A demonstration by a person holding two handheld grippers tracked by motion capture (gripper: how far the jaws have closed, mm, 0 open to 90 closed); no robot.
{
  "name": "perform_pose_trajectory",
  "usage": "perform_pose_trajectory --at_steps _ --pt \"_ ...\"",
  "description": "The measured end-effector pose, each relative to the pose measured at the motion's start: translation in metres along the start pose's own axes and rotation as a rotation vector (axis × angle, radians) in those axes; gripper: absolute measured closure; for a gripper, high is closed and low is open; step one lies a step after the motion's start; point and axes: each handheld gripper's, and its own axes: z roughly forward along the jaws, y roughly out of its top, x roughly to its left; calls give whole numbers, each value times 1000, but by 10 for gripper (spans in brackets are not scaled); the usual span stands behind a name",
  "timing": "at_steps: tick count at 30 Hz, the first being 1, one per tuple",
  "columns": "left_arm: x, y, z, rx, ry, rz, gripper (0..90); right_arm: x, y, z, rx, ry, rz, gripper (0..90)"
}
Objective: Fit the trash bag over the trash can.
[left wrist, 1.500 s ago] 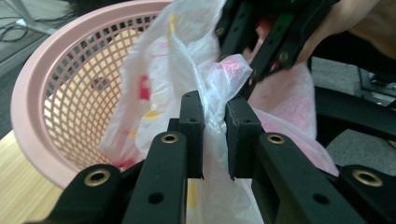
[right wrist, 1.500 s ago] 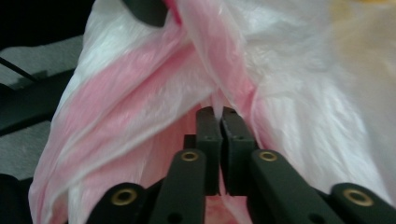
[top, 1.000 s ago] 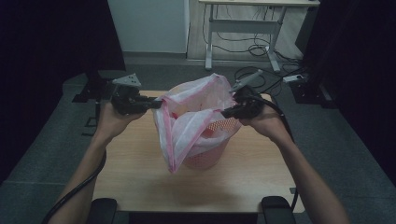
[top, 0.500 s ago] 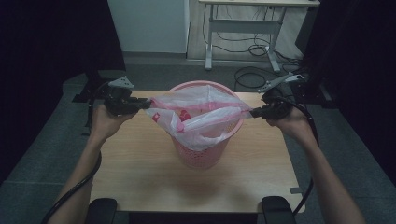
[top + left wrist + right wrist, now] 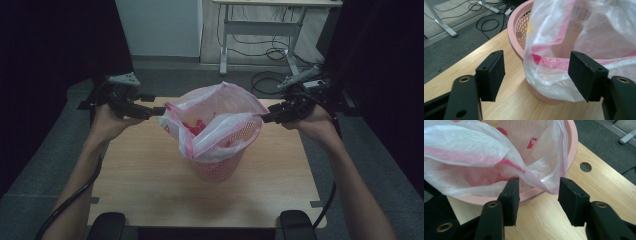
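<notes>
High view: the plastic bag (image 5: pixel 220 125) lines the pink basket (image 5: pixel 217 167) at mid-worktop (image 5: pixel 150 185), partly draped over the rim. Left gripper (image 5: pixel 159 111) and right gripper (image 5: pixel 265 118) fingers have just been opening and stand spread, the bag edge loose between them. Release step in hand; next, regrip the slack edge and fold it over the rim.

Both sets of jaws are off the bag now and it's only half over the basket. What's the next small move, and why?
Probably re-grip the bag's edge with the left gripper and pull it down over the near rim. The plastic bag sits loose and bunched above the pink basket, its edge hanging outside the rim. Both grippers' jaws have just opened; the bag's corner lies unpinched between the right gripper jaws.
</notes>
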Motion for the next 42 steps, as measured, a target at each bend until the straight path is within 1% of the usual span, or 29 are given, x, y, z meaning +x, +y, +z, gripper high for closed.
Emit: perform_pose_trajectory --at_steps 1,3,5,7,9,11,12,13,14,16,17,18,19,21,22,23,24,25,27,28,30,32,33,35,36,37,38,40,42 --pt "-1 2 -1 0 -1 5 282 -1 2 -2 -6 3 3 486" --pt "-3 8 0 12 -2 21 266 -4 7 -5 -13 -10 10 458" --pt "-6 15 5 25 -2 37 251 -7 15 -4 -15 -27 30 412" --pt "-11 21 15 45 -5 53 241 -9 23 2 -21 -46 41 383" --pt "-17 27 27 67 0 76 239 -12 32 12 -22 -62 54 353" --pt "-22 32 40 102 5 95 236 -14 38 26 -10 -80 71 315" --pt "-25 33 47 120 13 105 219 -16 40 34 -2 -82 84 293" --pt "-26 34 54 134 23 116 205 -17 41 42 14 -84 101 284" --pt "-26 35 60 151 44 125 202 -17 42 50 29 -88 106 283" --pt "-21 35 70 177 89 136 193 -18 40 64 50 -102 102 285" --pt "-16 34 73 180 94 124 193 -19 39 70 57 -109 102 300" --pt "-9 32 76 180 90 99 197 -20 37 74 63 -113 102 340" --pt "-5 30 78 180 87 86 208 -21 34 78 65 -117 94 389" --pt "4 25 82 184 87 58 235 -23 30 81 69 -117 94 449" --pt "8 22 84 184 78 40 257 -24 27 83 68 -121 93 470" --pt "11 19 86 182 56 22 286 -24 24 83 67 -129 91 499" --pt "13 15 88 185 29 14 328 -24 22 83 68 -136 87 529" --pt "14 12 91 186 11 13 354 -24 19 83 74 -135 85 554" --pt "12 7 95 184 -2 -2 369 -24 14 83 86 -109 81 573" --pt "10 5 96 181 3 -2 375 -22 11 83 78 -108 79 570" --pt "3 3 95 182 4 -7 377 -16 8 80 81 -113 71 561" --pt "-4 0 93 203 -22 -14 356 -10 4 76 85 -111 55 553" --pt "-8 -2 90 219 -31 -8 344 -7 2 75 83 -105 49 546" --pt "-13 -3 86 221 -28 2 293 -2 -2 72 75 -84 40 484" --pt "-15 -2 82 213 -19 1 267 0 -2 70 70 -75 42 424" --pt "-15 -1 79 212 -9 3 242 1 -2 67 57 -79 40 376" --pt "-15 1 75 204 -2 3 229 1 -1 64 35 -86 38 353" --pt "-14 5 66 184 -1 3 240 1 3 56 -2 -86 37 334" --pt "-15 8 58 164 -2 9 272 2 6 47 -34 -91 37 340"
